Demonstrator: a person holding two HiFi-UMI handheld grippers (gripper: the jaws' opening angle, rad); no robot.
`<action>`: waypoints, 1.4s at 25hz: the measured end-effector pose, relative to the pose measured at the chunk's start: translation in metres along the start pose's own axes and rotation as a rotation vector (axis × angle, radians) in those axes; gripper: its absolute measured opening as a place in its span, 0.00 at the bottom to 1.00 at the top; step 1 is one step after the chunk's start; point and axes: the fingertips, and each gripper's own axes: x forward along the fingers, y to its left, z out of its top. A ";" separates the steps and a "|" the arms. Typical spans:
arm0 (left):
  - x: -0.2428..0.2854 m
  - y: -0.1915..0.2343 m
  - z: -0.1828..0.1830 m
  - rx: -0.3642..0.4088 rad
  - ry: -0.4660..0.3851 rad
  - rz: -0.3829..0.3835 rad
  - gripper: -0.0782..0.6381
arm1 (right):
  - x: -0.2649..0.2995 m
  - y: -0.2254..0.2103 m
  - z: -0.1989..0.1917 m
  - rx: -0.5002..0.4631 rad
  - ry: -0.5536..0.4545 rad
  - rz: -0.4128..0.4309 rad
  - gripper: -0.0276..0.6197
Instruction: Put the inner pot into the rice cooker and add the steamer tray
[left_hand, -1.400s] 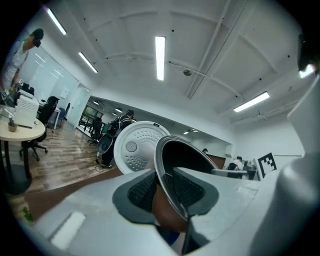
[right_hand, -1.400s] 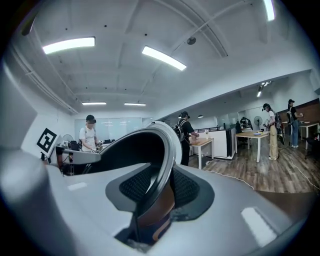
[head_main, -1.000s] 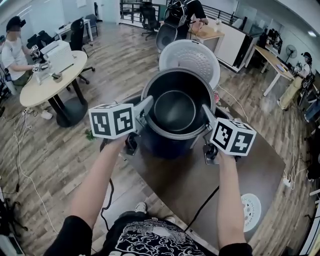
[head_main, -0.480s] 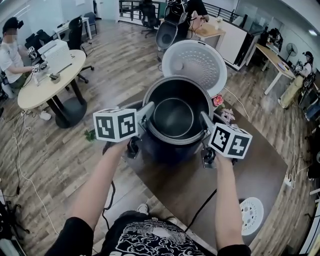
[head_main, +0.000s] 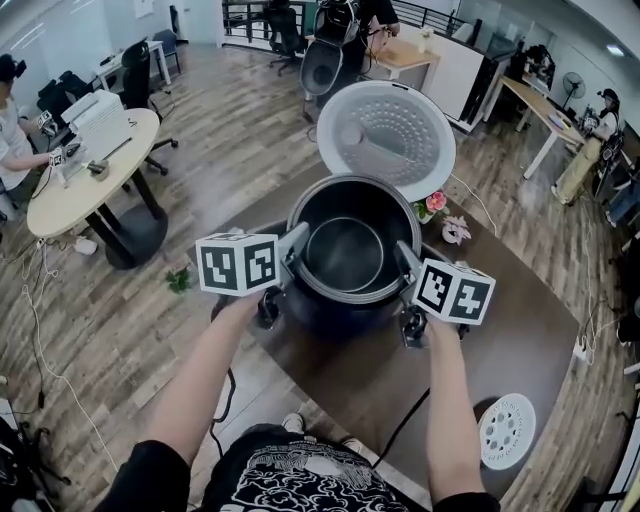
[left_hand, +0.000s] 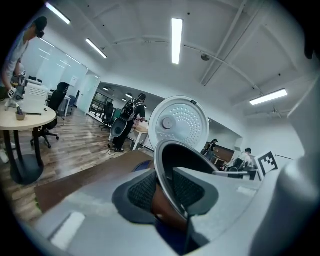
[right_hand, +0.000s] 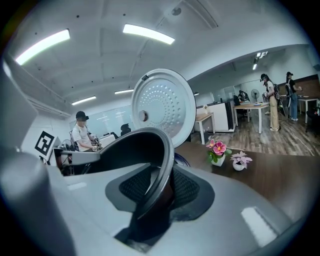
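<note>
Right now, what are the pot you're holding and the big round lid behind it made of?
The inner pot looks like thin metal with a dark, smooth coating: slim rolled rim, soft shine inside. The lid looks like pale matte metal, dotted with small dimples; I can't be sure.

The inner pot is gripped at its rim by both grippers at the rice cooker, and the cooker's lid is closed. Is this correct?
No. The lid stands open, tilted up behind the rice cooker; the head view shows it. The left gripper and right gripper do grip the inner pot at its rim.
</note>
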 end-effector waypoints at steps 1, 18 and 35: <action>0.002 0.002 -0.003 -0.002 0.008 -0.001 0.27 | 0.002 -0.001 -0.003 0.001 0.005 -0.004 0.23; 0.021 0.015 -0.026 0.099 0.012 0.049 0.27 | 0.014 -0.014 -0.023 -0.034 0.010 -0.121 0.26; 0.028 0.019 -0.030 0.119 0.017 0.076 0.29 | 0.015 -0.024 -0.027 -0.109 -0.025 -0.235 0.27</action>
